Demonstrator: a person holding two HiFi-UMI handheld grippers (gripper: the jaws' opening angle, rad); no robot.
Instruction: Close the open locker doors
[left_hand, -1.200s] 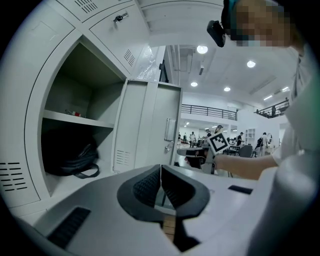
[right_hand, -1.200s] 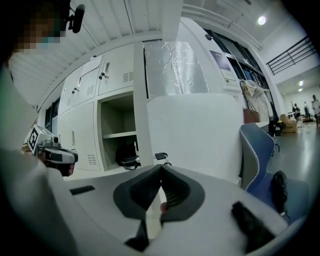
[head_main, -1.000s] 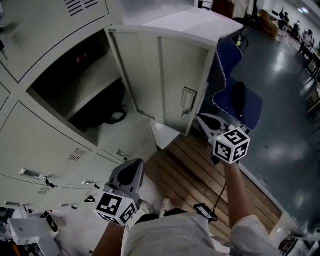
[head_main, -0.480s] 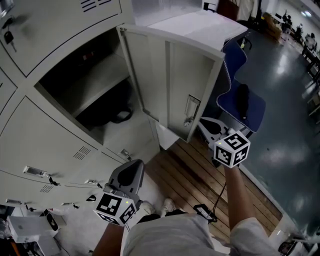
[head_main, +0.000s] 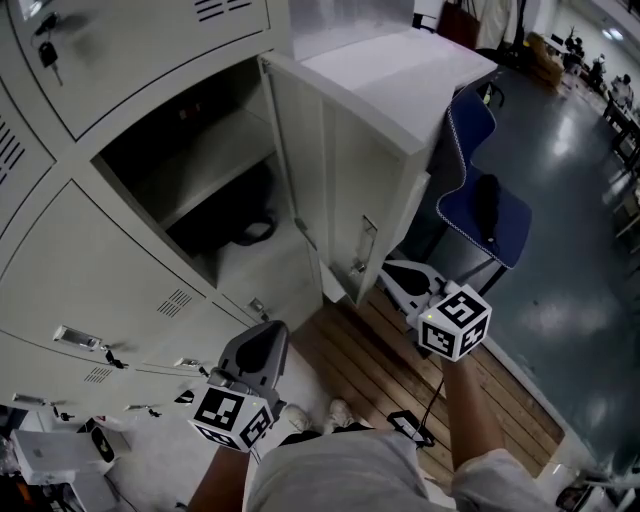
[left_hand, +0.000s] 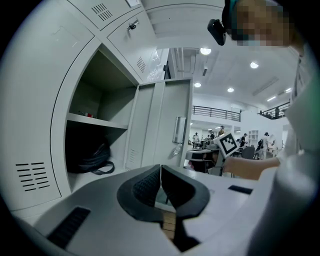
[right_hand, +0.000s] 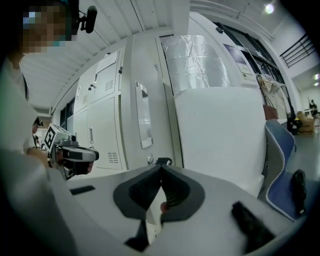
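Observation:
A grey locker door stands open in the head view, hinged at the left side of its compartment. My right gripper is shut and its tip touches the door's outer face low down, beside the latch handle. That handle and the lock also show in the right gripper view, just past the shut right gripper. My left gripper hangs shut and empty lower down, in front of the closed lockers. It faces the open door.
A dark bag lies in the compartment under a shelf. A blue chair stands behind the door at the right. Closed lockers fill the left. Wooden floor boards are underfoot, and boxes lie at lower left.
The open door has swung leftward toward its compartment, and my right gripper has moved left with it against its outer face. The left gripper has stayed in place.

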